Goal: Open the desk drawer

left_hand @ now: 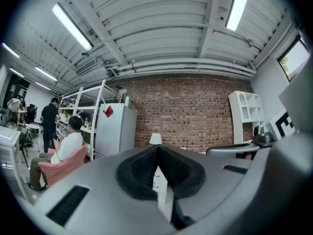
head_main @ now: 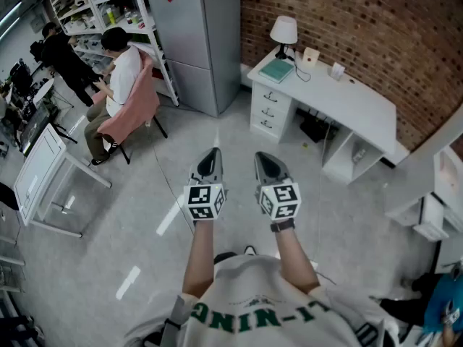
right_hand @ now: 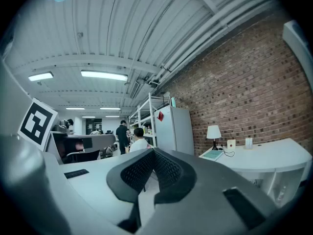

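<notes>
Jaws pressed together, empty, left gripper (head_main: pixel 210 157) and right gripper (head_main: pixel 266 161) hover well short of the desk (head_main: pixel 365 107) at one o'clock — its drawers (head_main: pixel 269 112) all closed.

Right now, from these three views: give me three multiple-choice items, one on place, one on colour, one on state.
1. Where does the white-shaded table lamp stand?
A. On a wooden stool
B. On the white desk by the red brick wall
C. On a windowsill

2. What colour is the padded chair under the seated person?
A. Pink
B. Black
C. Yellow

3. How do the white desk drawers stand?
A. Top one pulled out
B. All shut
C. Taken out entirely

Answers:
1 B: the lamp's base sits on the desk's end, next to the bricks.
2 A: the chair's back shows pink in the head view.
3 B: the handled fronts all sit flush in one stack.
</notes>
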The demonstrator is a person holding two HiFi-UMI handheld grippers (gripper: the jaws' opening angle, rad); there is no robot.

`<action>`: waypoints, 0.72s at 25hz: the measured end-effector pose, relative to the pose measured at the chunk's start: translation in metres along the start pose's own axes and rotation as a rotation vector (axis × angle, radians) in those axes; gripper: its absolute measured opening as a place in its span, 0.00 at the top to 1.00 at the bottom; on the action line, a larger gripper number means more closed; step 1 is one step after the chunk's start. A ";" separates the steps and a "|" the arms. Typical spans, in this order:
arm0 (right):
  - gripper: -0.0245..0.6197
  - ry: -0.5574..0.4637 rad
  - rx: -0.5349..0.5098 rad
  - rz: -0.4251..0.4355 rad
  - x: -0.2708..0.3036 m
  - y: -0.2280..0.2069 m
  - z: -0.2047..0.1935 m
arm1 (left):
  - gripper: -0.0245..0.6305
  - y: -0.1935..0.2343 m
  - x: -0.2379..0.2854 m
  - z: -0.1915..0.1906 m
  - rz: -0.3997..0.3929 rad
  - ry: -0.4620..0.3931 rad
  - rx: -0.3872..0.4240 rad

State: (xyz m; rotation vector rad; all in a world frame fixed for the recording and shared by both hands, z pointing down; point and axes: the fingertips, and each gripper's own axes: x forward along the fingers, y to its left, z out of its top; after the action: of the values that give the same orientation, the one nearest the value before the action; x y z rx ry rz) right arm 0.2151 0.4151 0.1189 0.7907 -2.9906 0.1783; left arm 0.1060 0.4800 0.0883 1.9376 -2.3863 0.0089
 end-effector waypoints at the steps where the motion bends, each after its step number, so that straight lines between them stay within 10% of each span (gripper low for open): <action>1: 0.96 0.002 -0.006 0.000 0.003 -0.001 -0.001 | 0.96 0.002 0.002 -0.001 0.003 0.003 0.000; 11: 0.96 -0.062 0.018 0.131 0.058 -0.003 0.005 | 0.96 0.037 0.040 -0.014 0.046 0.020 -0.009; 18: 0.96 0.027 0.000 0.059 0.161 -0.022 -0.028 | 0.96 0.109 0.122 -0.037 0.000 0.041 -0.017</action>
State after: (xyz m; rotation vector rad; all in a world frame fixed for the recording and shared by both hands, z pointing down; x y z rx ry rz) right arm 0.0865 0.3210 0.1604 0.6949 -2.9901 0.1902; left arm -0.0233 0.3852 0.1364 1.9109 -2.3532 0.0273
